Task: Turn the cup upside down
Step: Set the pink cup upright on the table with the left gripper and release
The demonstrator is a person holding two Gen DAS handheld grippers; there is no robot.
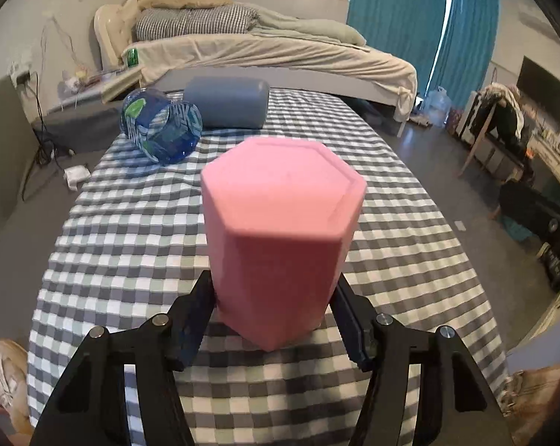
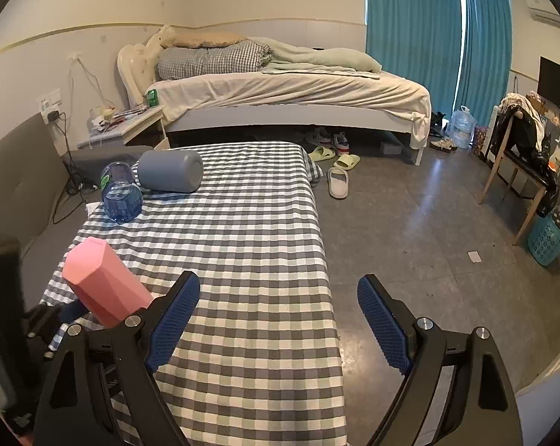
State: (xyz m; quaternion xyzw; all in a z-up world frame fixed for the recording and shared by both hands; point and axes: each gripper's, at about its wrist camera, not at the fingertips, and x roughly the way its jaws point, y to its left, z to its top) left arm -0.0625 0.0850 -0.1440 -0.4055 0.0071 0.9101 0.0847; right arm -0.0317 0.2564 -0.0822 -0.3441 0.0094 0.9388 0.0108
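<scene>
Left wrist view: the left hand-held gripper [image 1: 276, 319] is clamped on the lower walls of a pink, matte, hexagonal cup [image 1: 283, 223], its closed flat base facing the camera, above the checked worktop [image 1: 131, 230]. The right hand-held gripper [image 2: 278, 316] gapes wide, holding nothing.

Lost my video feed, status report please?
Left gripper shut on pink cup, closed base up, held tilted over checkered table. Right gripper open, empty. Blue bottle, grey cylinder far off, clear.

The cup [image 1: 280, 238] sits between the left gripper's fingers [image 1: 190, 319] above the table [image 1: 410, 260], seemingly lifted, bottle [image 1: 161, 126] behind it.
</scene>
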